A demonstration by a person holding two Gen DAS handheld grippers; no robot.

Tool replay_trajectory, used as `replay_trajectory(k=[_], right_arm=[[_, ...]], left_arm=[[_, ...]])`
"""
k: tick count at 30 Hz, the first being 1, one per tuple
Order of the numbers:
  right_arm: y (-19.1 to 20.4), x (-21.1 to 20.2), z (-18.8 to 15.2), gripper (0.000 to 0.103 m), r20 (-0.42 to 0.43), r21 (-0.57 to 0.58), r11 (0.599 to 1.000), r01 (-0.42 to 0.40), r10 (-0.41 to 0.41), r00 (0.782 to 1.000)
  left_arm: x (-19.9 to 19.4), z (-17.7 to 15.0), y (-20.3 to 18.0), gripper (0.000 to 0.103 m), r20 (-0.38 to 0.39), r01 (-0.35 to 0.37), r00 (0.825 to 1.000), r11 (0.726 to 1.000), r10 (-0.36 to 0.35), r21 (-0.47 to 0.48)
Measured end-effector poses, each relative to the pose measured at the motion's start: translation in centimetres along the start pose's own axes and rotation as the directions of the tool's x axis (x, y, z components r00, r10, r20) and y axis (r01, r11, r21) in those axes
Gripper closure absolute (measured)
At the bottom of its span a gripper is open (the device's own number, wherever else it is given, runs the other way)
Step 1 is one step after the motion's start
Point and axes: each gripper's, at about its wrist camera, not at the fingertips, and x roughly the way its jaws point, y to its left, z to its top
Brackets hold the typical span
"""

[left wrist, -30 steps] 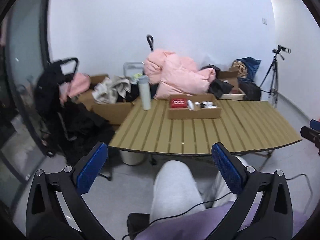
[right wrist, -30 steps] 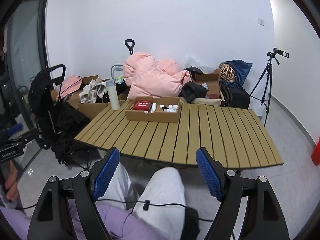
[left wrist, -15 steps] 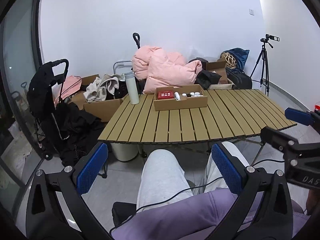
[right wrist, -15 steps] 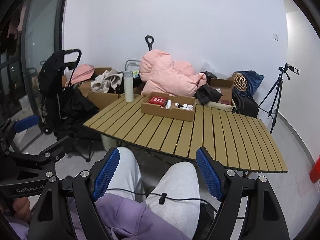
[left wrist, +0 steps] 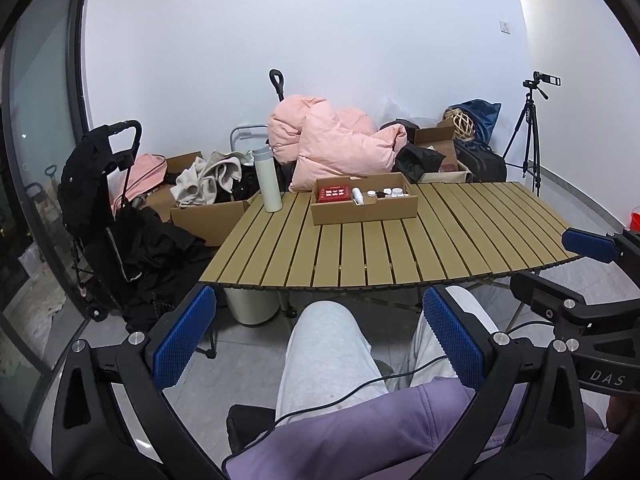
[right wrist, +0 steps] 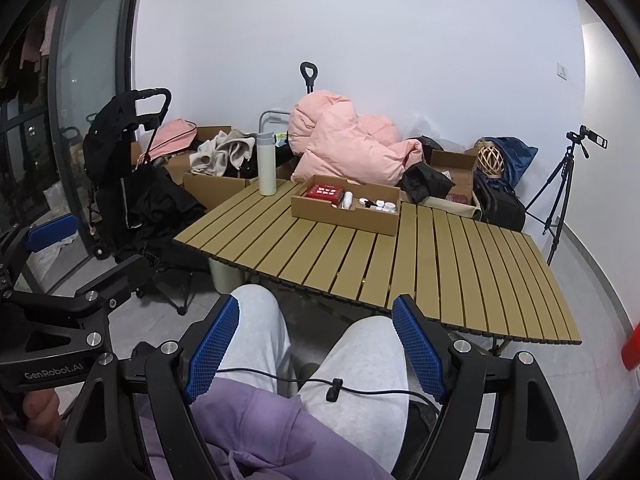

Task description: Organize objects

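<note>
A shallow cardboard box [left wrist: 364, 208] [right wrist: 346, 212] sits at the far side of a slatted wooden table [left wrist: 384, 252] [right wrist: 400, 256]. It holds a red packet [left wrist: 335, 193] [right wrist: 325, 191], a white tube [left wrist: 357, 196] and small white jars [left wrist: 390, 192] [right wrist: 380, 205]. A white flask [left wrist: 268, 180] [right wrist: 266, 164] stands upright left of the box. My left gripper [left wrist: 320, 336] and right gripper [right wrist: 316, 344] are open and empty, held over my lap, well short of the table.
Behind the table lie a pink duvet [left wrist: 336, 144], cardboard boxes with clothes [left wrist: 208, 184] and bags [left wrist: 476, 160]. A black stroller [left wrist: 104, 184] stands at the left and a tripod [left wrist: 528, 136] at the right. My grey-trousered knees [left wrist: 324, 344] sit below the table's near edge.
Both grippers have swung and drawn back slightly, so each now shows at the edge of the other's view. Both stayed open and empty. Nothing on the table moved.
</note>
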Motion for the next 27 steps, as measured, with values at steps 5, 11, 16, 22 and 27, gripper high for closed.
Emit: replay_trajectory(k=[5, 11, 16, 22, 27], right_arm=[[-0.57, -0.11, 0.06, 0.021, 0.005, 0.015, 1.000, 0.016, -0.016, 1.000], [-0.85, -0.23, 0.09, 0.021, 0.008, 0.017, 1.000, 0.019, -0.019, 1.000], [-0.82, -0.32, 0.12, 0.020, 0.010, 0.019, 1.000, 0.021, -0.022, 1.000], [-0.92, -0.33, 0.14, 0.021, 0.010, 0.017, 1.000, 0.018, -0.019, 1.000], [-0.96, -0.33, 0.11, 0.021, 0.012, 0.023, 0.999, 0.022, -0.022, 1.000]], left_arm=[[0.06, 0.02, 0.22, 0.000, 0.001, 0.002, 1.000, 1.000, -0.002, 0.001], [-0.02, 0.04, 0.60, 0.000, 0.009, -0.006, 1.000, 1.000, 0.006, -0.005], [0.05, -0.11, 0.85, 0.000, 0.007, -0.011, 1.000, 1.000, 0.011, -0.011], [0.01, -0.11, 0.87, 0.000, 0.007, -0.010, 1.000, 1.000, 0.010, -0.012], [0.04, -0.08, 0.95, 0.000, 0.006, -0.009, 1.000, 1.000, 0.009, -0.011]])
